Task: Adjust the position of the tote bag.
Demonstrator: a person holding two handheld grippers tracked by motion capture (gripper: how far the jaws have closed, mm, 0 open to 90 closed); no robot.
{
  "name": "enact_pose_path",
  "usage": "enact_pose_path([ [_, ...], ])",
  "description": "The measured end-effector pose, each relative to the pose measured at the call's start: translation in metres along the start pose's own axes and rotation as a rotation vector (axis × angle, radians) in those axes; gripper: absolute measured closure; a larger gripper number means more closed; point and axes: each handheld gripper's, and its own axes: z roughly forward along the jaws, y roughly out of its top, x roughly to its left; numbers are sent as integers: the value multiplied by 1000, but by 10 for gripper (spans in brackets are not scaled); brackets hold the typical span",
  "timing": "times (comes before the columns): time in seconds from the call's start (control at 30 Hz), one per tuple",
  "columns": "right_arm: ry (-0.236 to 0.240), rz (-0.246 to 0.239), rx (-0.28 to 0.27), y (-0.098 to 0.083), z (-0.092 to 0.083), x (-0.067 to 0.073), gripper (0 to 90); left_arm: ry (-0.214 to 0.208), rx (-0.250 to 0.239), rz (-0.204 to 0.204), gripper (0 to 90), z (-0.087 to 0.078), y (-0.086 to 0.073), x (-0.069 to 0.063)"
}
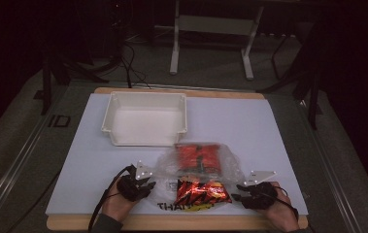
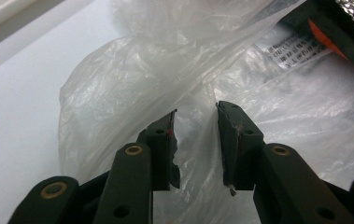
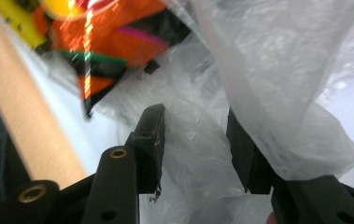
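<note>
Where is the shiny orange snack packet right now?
In the high view, the snack packet lies at the table's near edge between the two grippers, at the mouth of the clear plastic bag.

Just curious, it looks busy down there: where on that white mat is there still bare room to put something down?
Free: the mat right of the white bin, and the strip left of it. Crowded: the near edge, where the plastic bag, snack packet and both claws sit.

Printed word on the worktop (image 1: 269, 145) half covered by the snack packet (image 1: 202, 192), label text inside the plastic bag (image 2: 132, 84) too blurred to read
</note>
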Motion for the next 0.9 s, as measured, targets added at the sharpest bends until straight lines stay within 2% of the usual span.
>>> enact_pose_path([
  [0.23, -29, 10, -50, 7, -7, -2, 576, -28, -72, 3, 638, -13, 5, -1],
  [0.3, -28, 8, -58, 8, -11, -3, 575, -27, -81, 11, 626, -17, 7, -2],
  [0.33, -29, 15, -79, 8, -15, -3, 577, -27, -83, 14, 617, -18, 8, -2],
  [0.4, -29, 15, -79, 8, -15, -3, 577, -29, -89, 15, 615, -19, 9, -3],
  [0.47, -26, 22, -123, 9, -22, -3, 581, -35, -107, 19, 608, -21, 13, -6],
  [0.6, -41, 27, -160, 13, -25, -4, 584, -37, -117, 32, 595, -22, 18, -8],
  [0.73, -51, 30, -193, 17, -27, -4, 583, -17, -120, 54, 585, -23, 24, -10],
  [0.9, -72, 42, -241, 22, -34, -4, 578, 5, -139, 58, 575, -24, 32, -9],
])
